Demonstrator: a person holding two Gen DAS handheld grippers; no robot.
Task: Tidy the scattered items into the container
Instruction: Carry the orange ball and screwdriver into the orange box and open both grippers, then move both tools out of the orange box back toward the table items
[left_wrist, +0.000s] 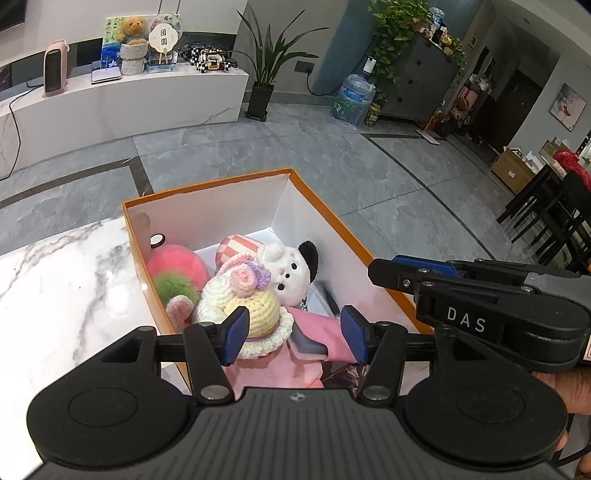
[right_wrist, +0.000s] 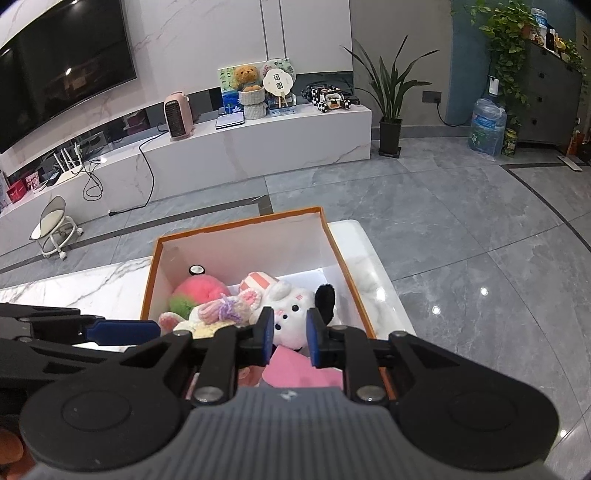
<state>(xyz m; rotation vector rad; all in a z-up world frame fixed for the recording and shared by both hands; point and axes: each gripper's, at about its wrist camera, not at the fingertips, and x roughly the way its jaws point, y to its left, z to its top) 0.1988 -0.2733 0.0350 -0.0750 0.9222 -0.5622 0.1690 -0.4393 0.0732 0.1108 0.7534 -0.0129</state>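
An orange box (left_wrist: 207, 186) with white inside walls stands on the marble table (left_wrist: 55, 288). In it lie a pink-and-green plush ball (left_wrist: 177, 269), a pink striped toy (left_wrist: 240, 247), a white plush with a black ear (left_wrist: 291, 273), a crocheted cream-and-yellow toy (left_wrist: 255, 306) and a pink cloth item (left_wrist: 314, 332). My left gripper (left_wrist: 294, 338) hangs over the box's near end, open, with the crocheted toy and pink cloth below its gap. My right gripper (right_wrist: 290, 339) hovers over the same end with a narrow gap, nothing pressed between the pads; the white plush (right_wrist: 291, 314) shows through.
The box (right_wrist: 236, 227) sits near the table's far edge, with grey tiled floor beyond. A white TV cabinet (right_wrist: 258, 147), a potted plant (right_wrist: 389, 140), a water bottle (right_wrist: 487, 125) and a small wheeled stool (right_wrist: 55, 229) stand further off. Dark chairs (left_wrist: 546, 214) are at the right.
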